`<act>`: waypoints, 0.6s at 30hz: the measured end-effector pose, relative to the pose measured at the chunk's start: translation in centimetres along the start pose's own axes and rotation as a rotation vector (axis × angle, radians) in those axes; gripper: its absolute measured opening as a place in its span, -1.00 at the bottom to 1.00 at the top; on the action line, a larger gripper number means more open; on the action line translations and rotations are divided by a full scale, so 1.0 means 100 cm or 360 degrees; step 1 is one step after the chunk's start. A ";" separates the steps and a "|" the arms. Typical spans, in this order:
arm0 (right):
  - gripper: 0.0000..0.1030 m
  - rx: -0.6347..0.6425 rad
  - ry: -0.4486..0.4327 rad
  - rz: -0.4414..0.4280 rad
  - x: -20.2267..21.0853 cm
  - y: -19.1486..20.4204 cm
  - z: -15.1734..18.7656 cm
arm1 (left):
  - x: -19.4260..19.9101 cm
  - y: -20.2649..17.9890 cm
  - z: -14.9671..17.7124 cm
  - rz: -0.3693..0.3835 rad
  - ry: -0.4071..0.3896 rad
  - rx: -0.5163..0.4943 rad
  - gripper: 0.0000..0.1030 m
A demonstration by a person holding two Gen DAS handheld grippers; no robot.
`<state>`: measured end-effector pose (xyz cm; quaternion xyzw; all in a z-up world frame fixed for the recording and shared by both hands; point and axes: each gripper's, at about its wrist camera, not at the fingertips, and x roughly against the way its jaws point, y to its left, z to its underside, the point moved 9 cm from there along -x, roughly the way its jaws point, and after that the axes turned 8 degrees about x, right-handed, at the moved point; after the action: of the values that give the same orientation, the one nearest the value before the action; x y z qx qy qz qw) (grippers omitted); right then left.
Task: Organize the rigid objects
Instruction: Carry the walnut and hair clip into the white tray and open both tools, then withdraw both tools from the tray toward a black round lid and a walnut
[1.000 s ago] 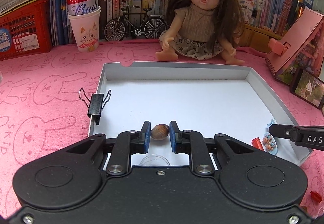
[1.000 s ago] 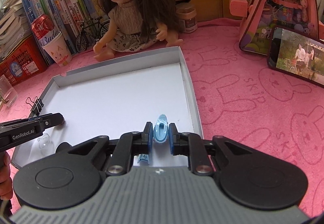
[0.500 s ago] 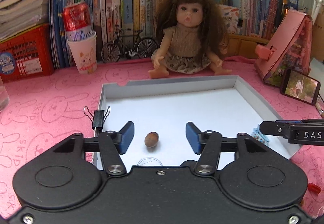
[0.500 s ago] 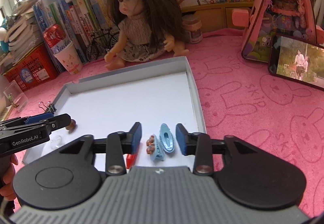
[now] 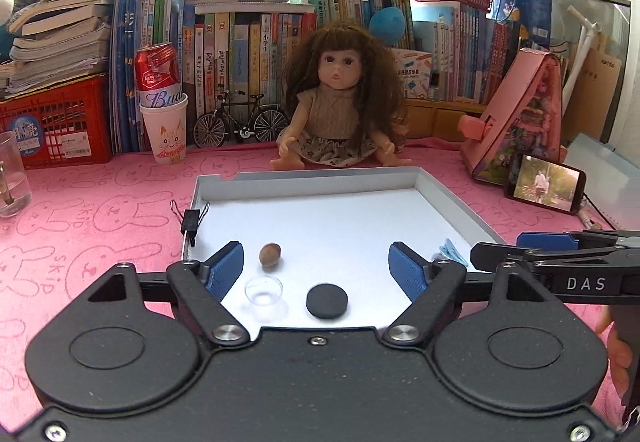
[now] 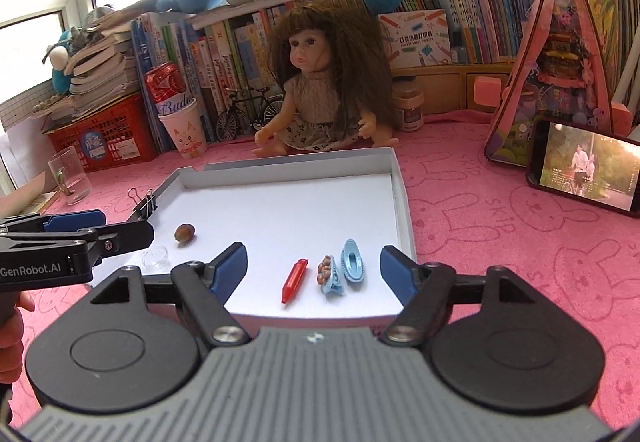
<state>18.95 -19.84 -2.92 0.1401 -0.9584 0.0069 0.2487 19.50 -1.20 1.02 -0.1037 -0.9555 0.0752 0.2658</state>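
Nut (image 5: pixel 270 254) is lying in white tray (image 5: pixel 304 175) near its left wall (clear cap (image 5: pixel 264 291) just beside). Left gripper (image 5: pixel 316 271) and right gripper (image 6: pixel 313 271) are both hovering w/ jaws wide, gripping nothing.

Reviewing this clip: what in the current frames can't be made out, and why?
- Tray near edge: hidden by the gripper bodies in both wrist views.
- Black disc: left view only; the left gripper covers that spot in the right view.
- Blue hair clip: mostly behind the right finger, left view.
- Clear cup: contents unreadable, transparent.
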 end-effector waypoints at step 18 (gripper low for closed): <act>0.73 0.0179 -0.0113 0.0082 0.033 0.013 0.040 | 0.049 0.006 0.058 -0.0076 -0.0029 0.0049 0.58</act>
<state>13.94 -19.75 -4.75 0.1292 -0.9680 0.0623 0.2059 12.49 0.07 -1.61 -0.0762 -0.9588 0.0845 0.2605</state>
